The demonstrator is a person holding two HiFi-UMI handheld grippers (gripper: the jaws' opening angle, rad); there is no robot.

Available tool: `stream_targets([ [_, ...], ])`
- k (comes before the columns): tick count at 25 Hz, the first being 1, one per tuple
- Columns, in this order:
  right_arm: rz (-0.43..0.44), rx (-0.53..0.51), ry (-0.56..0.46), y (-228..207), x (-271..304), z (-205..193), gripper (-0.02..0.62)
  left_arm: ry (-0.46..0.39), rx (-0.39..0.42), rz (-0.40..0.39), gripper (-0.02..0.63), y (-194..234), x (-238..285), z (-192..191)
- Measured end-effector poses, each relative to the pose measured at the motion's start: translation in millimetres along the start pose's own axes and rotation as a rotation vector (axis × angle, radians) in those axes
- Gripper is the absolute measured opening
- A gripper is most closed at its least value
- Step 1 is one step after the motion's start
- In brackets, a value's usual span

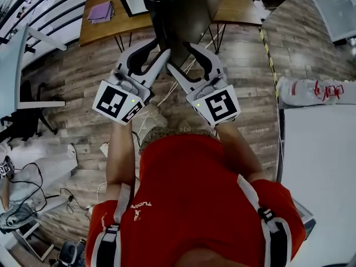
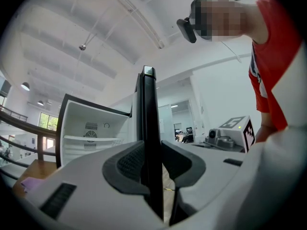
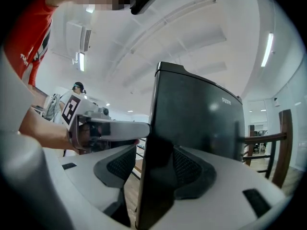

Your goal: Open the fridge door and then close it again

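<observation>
fridge door (image 2: 148, 123) edge pinched in left gripper (image 2: 151, 163), right gripper (image 3: 152, 172) jaws wide astride same edge

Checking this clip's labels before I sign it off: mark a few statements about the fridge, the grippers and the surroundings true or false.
1. The fridge door is closed. False: it stands open, with the white fridge interior showing.
2. The door's edge stands between the left gripper's jaws. True.
3. The right gripper is shut and away from the door. False: its jaws stand apart astride the door's edge.
4. A purple thing lies on the wooden table. True.
5. The person wears a blue top. False: the top is red.
</observation>
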State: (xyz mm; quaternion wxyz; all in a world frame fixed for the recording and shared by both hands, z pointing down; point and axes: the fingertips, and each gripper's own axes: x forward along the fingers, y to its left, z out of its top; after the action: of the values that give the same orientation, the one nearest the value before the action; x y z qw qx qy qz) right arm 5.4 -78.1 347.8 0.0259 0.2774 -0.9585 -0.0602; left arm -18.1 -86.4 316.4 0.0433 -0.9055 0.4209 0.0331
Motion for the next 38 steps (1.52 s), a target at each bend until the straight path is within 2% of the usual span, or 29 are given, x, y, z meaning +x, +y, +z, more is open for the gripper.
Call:
stream_targets([
  [2,-0.028,0.005,0.034,2.5,3.0,-2.3,0.254,0.0,-0.006,-0.004,0.112,-2.7,0.0,1.9],
  [5,-0.074,-0.025,-0.008,2.2,7.7,8.4,0.264,0.0,-0.012,-0.011,0.107,-7.5,-1.5,9.4],
  [11,-0.175,-0.029,-0.024,-21.9,-45.7,3.6,0.267,-0.004,0.011,-0.048,0.077,-68.7,27.1,10.8],
  [21,-0.316,-0.031,0.018,-44.4,-70.4,0.2,0.254,-0.016,-0.018,-0.15,0.055,-94.4,42.4,12.4],
  [25,-0.349,-0.032,0.011,-53.2,-86.5,-4.4,0.227,-0.027,-0.03,-0.167,0.032,-93.5,37.7,9.4],
  [32,-0.425,0.04,-0.018,-72.4,-128.5,-6.5,0.183,-0.014,-0.044,-0.148,0.009,-89.3,10.5,7.3],
  [38,-0.424,0.035,-0.041,-89.6,-155.1,-12.6,0.173,-0.028,-0.033,-0.126,0.009,-86.3,-11.6,8.6],
])
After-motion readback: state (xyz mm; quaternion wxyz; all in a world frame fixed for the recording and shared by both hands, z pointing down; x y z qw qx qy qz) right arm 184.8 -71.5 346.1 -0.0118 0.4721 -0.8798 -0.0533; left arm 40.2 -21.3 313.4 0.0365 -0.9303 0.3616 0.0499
